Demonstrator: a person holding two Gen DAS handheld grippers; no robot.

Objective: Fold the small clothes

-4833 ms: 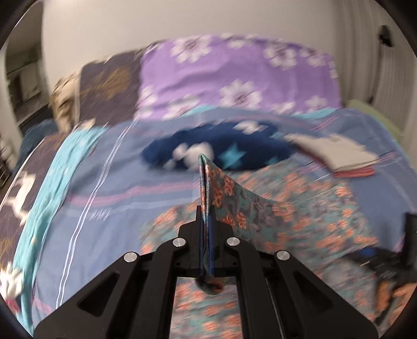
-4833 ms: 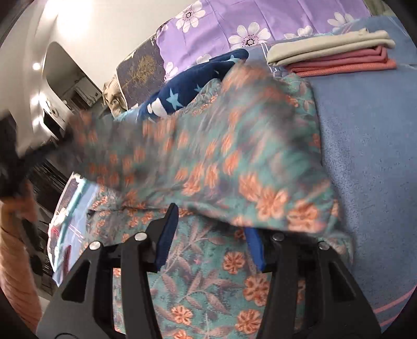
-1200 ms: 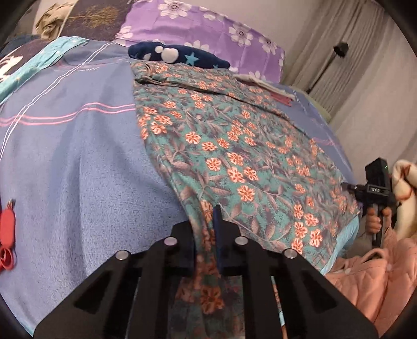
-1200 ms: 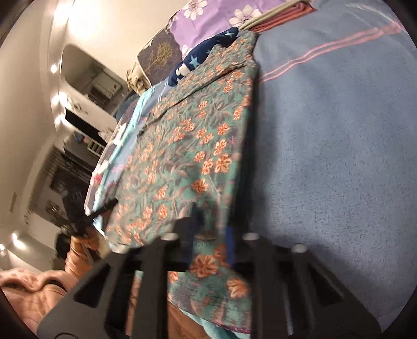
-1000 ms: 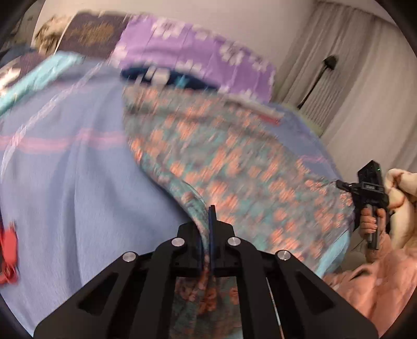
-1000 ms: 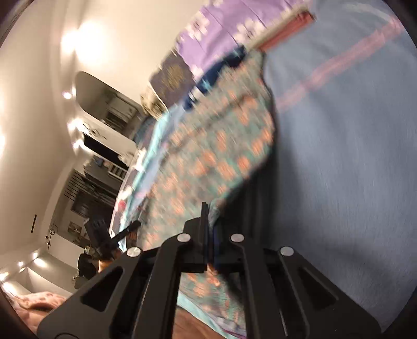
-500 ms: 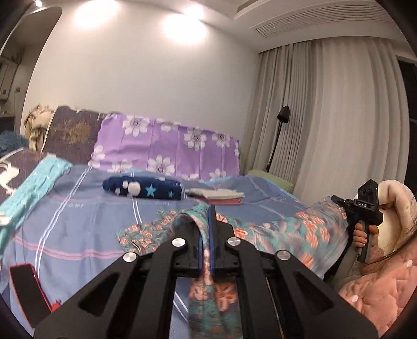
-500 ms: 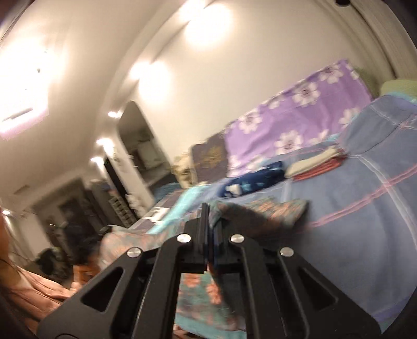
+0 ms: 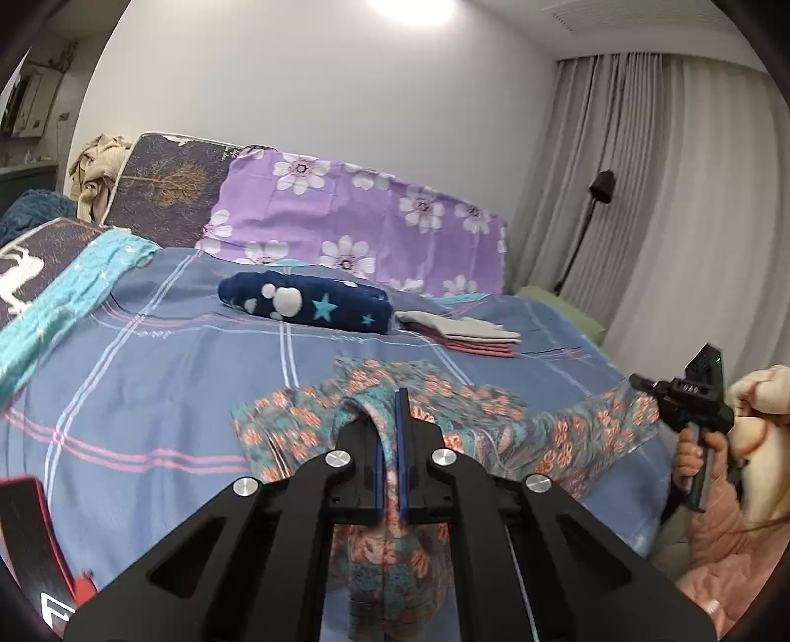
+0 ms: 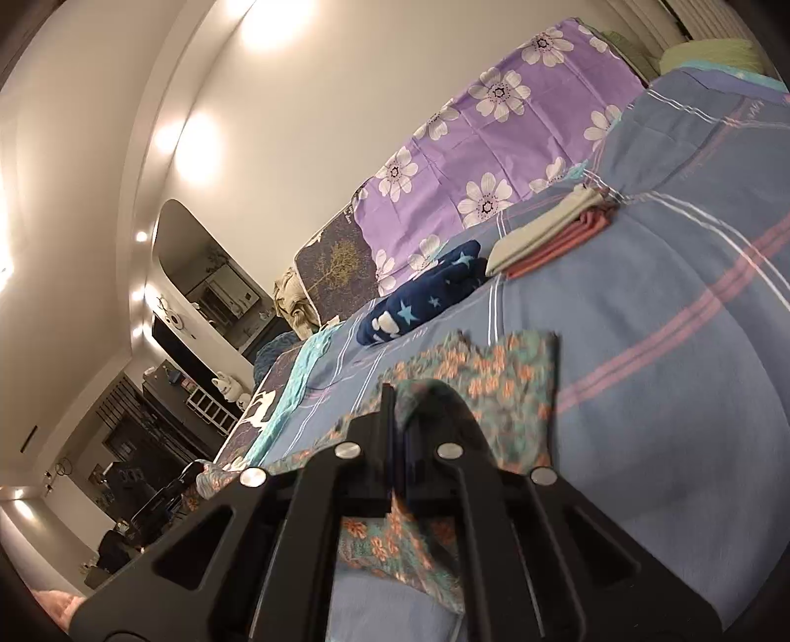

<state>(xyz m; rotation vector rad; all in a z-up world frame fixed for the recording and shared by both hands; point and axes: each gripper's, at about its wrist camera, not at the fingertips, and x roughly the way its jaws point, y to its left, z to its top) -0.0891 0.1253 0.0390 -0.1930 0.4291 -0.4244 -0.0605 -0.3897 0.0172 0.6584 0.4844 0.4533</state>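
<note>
Left wrist: both hand-held grippers (image 9: 390, 434) pinch floral cloth (image 9: 306, 424) over striped bedsheet (image 9: 148, 355).

We see a warm, fairly bright room lit from above: a ceiling light (image 9: 412, 7) glares white at the top of the left wrist view, and blown-out patches bloom on the wall (image 10: 197, 133) in the right. Both fisheye pictures bend strongly and darken at their round edges. The floral garment (image 10: 493, 380) is smeared with blur, while the bed (image 9: 148, 355) behind stays reasonably sharp.
</note>
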